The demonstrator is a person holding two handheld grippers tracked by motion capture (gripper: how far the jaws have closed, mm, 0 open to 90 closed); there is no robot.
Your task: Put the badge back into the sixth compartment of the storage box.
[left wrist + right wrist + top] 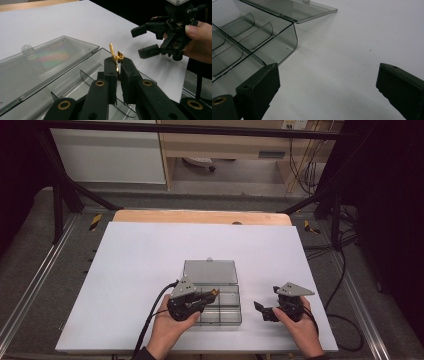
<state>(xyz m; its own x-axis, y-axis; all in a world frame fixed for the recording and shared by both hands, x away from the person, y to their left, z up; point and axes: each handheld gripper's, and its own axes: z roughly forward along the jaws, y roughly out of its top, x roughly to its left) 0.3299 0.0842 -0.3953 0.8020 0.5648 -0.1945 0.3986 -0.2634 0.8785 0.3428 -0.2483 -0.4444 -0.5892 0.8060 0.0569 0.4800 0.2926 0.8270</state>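
Left tongs clamp a gold clip over the clear box; right tongs gape apart

The white table surface lay bare to the left of, beyond and to the right of the clear compartment box, leaving open passage there. The box's lid lay flat open on the far side. Thin upright dividers partitioned the interior. The left gripper, jaws closed on a small gold clip, occupied the space above the box. The right gripper, jaws wide apart, stood just right of the box wall.
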